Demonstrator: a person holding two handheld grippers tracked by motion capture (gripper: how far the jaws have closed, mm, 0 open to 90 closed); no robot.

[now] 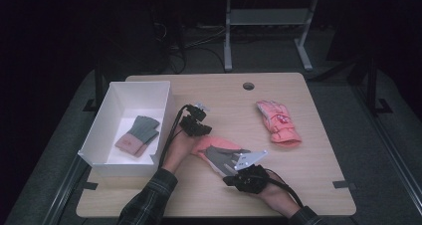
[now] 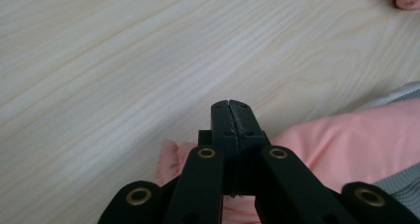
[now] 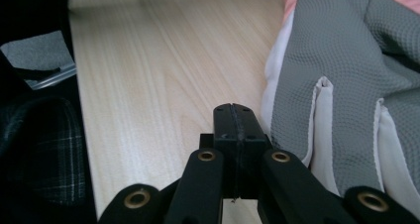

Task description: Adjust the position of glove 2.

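Both grippers (image 1: 195, 116) (image 1: 234, 181) clenched empty beside the pink glove (image 1: 219, 153) (palm up) — bare table (image 1: 318, 150) toward the right edge.

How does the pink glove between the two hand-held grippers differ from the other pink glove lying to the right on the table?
The near pink glove lies between both hand-held grippers with its grey palm up; the far pink glove lies alone to the right, untouched. The far glove shows its pink back with a small print, while the near one shows grey and white fingers. Both rest flat on the wooden table and look like a pair.
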